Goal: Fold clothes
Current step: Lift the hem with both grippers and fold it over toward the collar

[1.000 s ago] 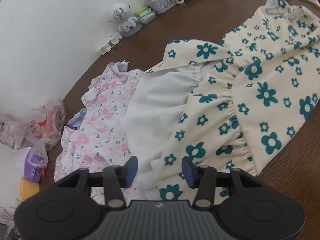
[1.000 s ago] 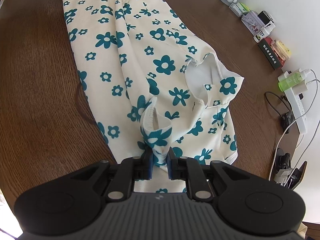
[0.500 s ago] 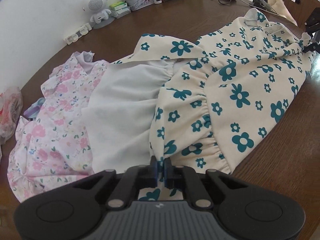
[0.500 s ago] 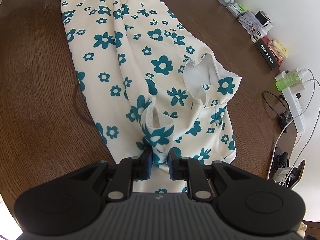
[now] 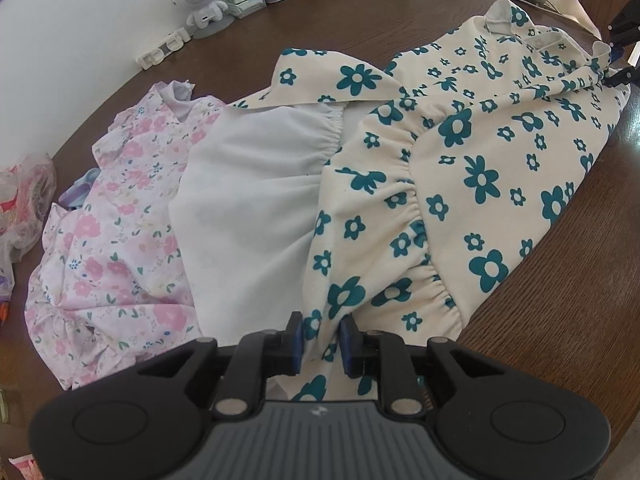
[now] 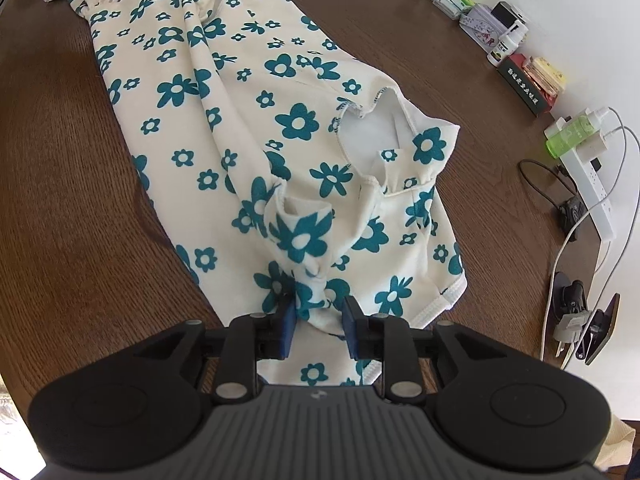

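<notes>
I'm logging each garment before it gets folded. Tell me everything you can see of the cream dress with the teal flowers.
The cream dress is soft, slightly fuzzy-looking fabric printed with teal flowers. It lies lengthwise on the brown wooden table, with gathered ruffle tiers at the skirt and short sleeves by the open neckline. Part of the skirt is turned back, showing white lining, which overlaps a pink floral garment. The left gripper has hem fabric between its opening fingers; the right gripper, also opening, has a bunched sleeve.

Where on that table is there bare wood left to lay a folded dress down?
Bare table lies on the open side of the teal-flowered dress, away from the wall. The strip between dress and wall is crowded: speaker, boxes, power strip. The pink floral garment fills the far end.
</notes>
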A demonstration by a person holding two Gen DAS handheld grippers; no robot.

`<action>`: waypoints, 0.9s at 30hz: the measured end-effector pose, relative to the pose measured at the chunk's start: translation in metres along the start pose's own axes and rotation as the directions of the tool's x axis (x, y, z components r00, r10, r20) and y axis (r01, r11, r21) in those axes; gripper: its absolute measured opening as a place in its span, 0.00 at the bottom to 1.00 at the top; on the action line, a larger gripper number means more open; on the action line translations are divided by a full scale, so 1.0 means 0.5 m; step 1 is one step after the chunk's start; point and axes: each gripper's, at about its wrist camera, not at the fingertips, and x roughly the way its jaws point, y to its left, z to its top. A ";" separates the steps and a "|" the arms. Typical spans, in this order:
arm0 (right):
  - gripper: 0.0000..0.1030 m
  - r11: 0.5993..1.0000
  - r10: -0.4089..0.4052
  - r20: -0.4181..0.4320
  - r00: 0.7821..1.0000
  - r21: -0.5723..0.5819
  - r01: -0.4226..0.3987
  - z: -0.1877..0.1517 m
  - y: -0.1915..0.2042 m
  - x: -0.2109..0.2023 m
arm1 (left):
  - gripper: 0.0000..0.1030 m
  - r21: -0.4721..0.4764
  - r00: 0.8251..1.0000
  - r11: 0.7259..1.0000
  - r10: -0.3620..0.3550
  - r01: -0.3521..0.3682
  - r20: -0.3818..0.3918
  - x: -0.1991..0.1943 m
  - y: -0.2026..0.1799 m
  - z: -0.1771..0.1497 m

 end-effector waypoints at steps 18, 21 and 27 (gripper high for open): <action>0.11 0.986 0.101 0.082 0.991 0.123 -0.111 -0.037 -0.050 0.000 | 0.06 0.038 1.000 0.999 -0.005 0.005 0.014 -0.001 -0.030 0.013; 0.02 0.970 0.194 0.106 0.975 0.127 -0.207 -0.037 -0.061 -0.027 | 0.03 0.049 0.999 0.998 -0.031 0.030 0.021 -0.018 -0.028 0.013; 0.02 0.966 0.209 0.105 0.972 0.133 -0.222 -0.040 -0.081 -0.068 | 0.03 0.054 1.000 0.998 -0.024 0.024 0.006 -0.029 -0.018 0.011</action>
